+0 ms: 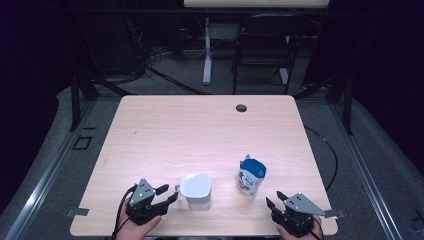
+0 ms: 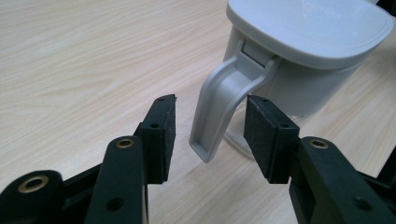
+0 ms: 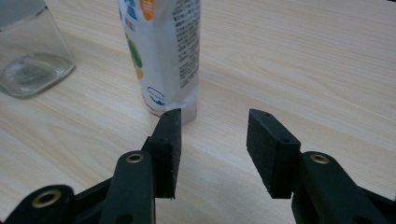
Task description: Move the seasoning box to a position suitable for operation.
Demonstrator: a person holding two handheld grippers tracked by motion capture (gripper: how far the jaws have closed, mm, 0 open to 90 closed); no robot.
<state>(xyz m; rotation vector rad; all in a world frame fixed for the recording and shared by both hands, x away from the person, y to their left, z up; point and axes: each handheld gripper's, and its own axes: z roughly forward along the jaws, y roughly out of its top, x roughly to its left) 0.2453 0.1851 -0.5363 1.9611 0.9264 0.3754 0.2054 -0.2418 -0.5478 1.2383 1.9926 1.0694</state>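
In the high view your left gripper (image 1: 169,196) sits at the lower left of the table (image 1: 165,130), its tips pointing right at the white lidded jug (image 1: 195,190) in the lower middle of the frame. In the left gripper view the jaws stand wide apart. The jug's handle (image 2: 219,107) hangs down between the two pads (image 2: 164,135) with a gap on either side, so nothing is gripped. The jug itself fills the upper right of that view, lid closed, standing upright on the wood.

Further right in the high view, the blue-and-white carton (image 1: 250,175) stands upright at lower centre-right, near the jug but clear of it.

Your right gripper (image 1: 275,199) rests at the lower right corner of the table, just below and to the right of the carton. In the right gripper view its jaws are also parted and hold nothing. The carton rises at the upper left-centre of that frame, just beyond the left pad; I cannot tell whether that pad touches its base. The jug's clear lower body (image 3: 32,56) shows at the upper left corner.
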